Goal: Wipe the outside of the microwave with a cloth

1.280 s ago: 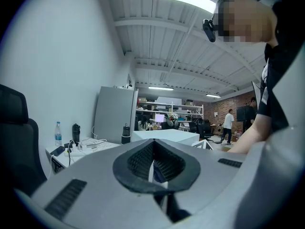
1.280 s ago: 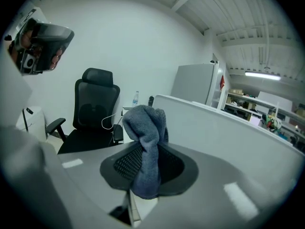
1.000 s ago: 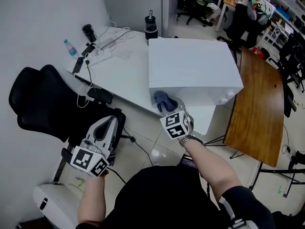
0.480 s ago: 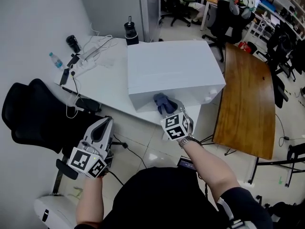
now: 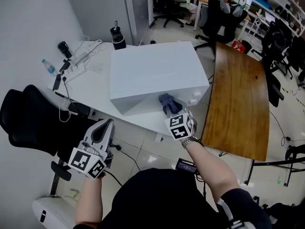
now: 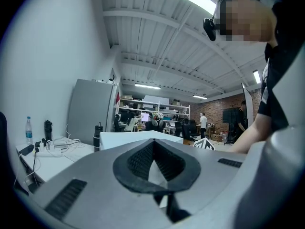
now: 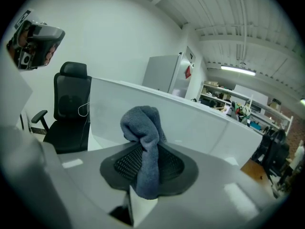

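A white microwave [image 5: 155,73] stands on a white desk [image 5: 90,87], its near side facing me. A blue-grey cloth [image 5: 167,102] is bunched in my right gripper [image 5: 174,112], which is shut on it and holds it against the lower part of the microwave's near side, towards the right corner. In the right gripper view the cloth [image 7: 144,147] sticks up from between the pads, with the microwave's white wall [image 7: 190,123] just beyond. My left gripper [image 5: 99,131] is shut on nothing, held low and left, away from the desk.
A black office chair [image 5: 28,123] stands left of the desk. Cables, a power strip [image 5: 76,58], a water bottle [image 5: 47,66] and a black flask [image 5: 116,35] lie on the desk behind the microwave. A wooden table [image 5: 238,99] stands on the right.
My right gripper has slid the cloth rightward along the microwave's near side, towards its right corner. The left gripper has kept its place in the view while the scene shifted left.
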`<state>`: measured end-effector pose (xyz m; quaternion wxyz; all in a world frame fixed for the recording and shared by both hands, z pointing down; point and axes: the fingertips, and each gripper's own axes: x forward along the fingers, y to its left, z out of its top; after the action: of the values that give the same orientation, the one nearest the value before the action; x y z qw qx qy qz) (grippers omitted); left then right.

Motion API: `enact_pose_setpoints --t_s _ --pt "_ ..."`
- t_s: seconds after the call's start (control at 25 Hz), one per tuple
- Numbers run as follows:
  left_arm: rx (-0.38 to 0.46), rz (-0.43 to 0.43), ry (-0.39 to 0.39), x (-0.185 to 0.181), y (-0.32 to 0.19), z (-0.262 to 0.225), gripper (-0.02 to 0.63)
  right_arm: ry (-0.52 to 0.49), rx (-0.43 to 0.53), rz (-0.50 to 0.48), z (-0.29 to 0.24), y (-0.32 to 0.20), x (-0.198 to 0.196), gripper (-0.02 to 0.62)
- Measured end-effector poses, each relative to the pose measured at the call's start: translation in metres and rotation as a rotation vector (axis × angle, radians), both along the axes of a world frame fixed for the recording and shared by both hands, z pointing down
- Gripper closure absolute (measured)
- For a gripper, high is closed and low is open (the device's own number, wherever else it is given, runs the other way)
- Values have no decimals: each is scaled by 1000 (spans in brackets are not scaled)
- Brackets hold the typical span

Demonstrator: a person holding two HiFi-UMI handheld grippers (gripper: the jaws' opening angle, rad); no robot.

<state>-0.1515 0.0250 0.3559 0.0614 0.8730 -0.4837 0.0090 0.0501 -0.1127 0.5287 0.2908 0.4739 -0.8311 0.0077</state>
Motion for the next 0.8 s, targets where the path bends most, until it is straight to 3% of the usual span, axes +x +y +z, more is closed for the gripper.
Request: enact_pose_setpoints --t_s 0.8 --pt "-9 -9 -36 114 3 -3 603 -46 -9 51 -1 -7 129 515"
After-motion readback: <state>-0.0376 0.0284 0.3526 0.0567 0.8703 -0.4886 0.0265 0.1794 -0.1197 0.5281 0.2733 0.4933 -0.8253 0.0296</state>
